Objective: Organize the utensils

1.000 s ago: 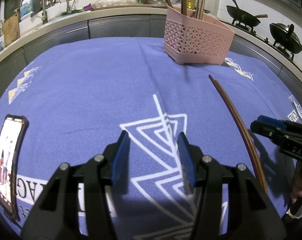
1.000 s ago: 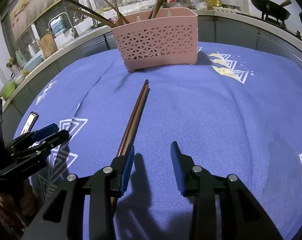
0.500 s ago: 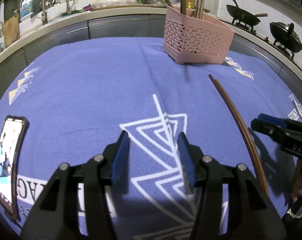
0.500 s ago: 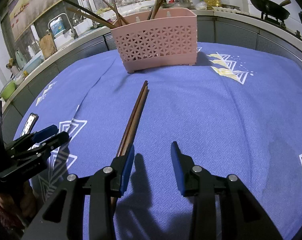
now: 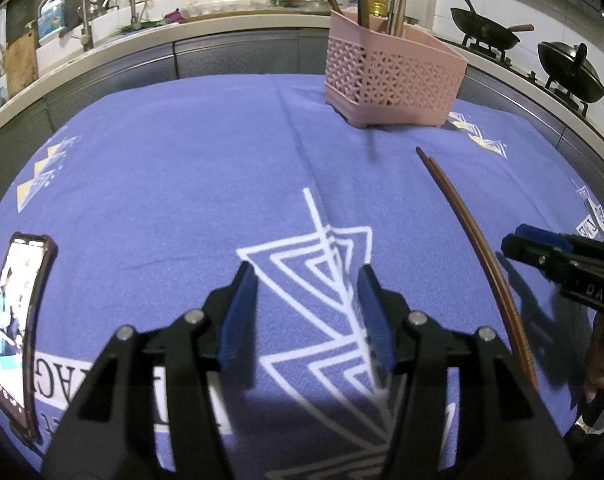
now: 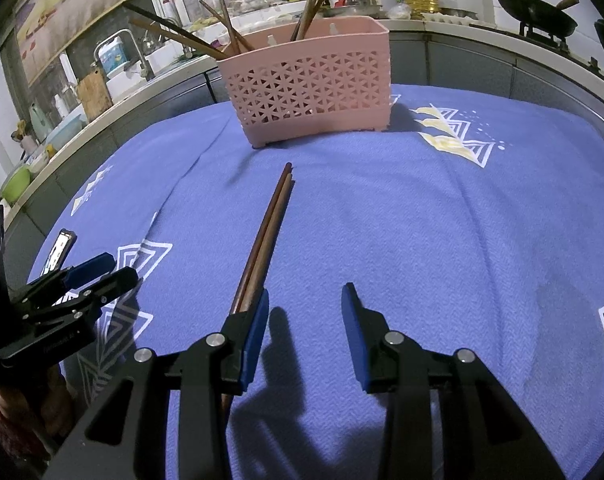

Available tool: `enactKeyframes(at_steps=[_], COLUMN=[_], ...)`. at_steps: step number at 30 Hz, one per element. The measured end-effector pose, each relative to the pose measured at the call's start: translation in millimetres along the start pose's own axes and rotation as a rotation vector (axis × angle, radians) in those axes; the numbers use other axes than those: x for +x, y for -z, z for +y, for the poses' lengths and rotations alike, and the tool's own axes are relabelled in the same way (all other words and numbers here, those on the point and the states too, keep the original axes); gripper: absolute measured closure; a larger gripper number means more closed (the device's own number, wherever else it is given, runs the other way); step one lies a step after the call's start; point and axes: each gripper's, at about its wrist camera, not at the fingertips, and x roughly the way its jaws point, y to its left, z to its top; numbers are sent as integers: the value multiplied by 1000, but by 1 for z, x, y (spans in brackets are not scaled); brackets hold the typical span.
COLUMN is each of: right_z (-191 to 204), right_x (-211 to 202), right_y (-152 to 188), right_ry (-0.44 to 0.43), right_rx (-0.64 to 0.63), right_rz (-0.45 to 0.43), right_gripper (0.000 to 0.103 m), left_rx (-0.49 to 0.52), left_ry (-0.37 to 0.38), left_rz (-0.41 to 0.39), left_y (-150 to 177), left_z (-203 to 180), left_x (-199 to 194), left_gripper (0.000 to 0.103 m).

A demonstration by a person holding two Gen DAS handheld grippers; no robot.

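Observation:
A pair of brown chopsticks (image 6: 268,232) lies side by side on the blue cloth, pointing at a pink lattice basket (image 6: 309,84) that holds several chopsticks. The pair also shows in the left wrist view (image 5: 473,236), with the basket (image 5: 389,80) behind it. My right gripper (image 6: 305,304) is open and empty, its left finger over the near end of the pair. My left gripper (image 5: 307,292) is open and empty over the white triangle print, to the left of the chopsticks. Each gripper shows in the other's view: the right (image 5: 557,260), the left (image 6: 82,284).
A phone (image 5: 16,320) with a lit screen lies at the cloth's left edge. A counter with a sink (image 5: 86,32) runs behind the table. Two black woks (image 5: 485,34) sit on a stove at the back right.

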Motion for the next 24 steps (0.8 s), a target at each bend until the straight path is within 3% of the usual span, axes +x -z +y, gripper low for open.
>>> enactKeyframes(at_steps=[24], right_z=[0], right_x=[-2], right_y=[0], right_ry=[2], right_rx=[7], right_rz=[-6], right_gripper=[65], left_rx=[1], left_ry=[-1], left_rz=[1], left_y=[0], left_z=[-1], left_x=[0], left_gripper=[52])
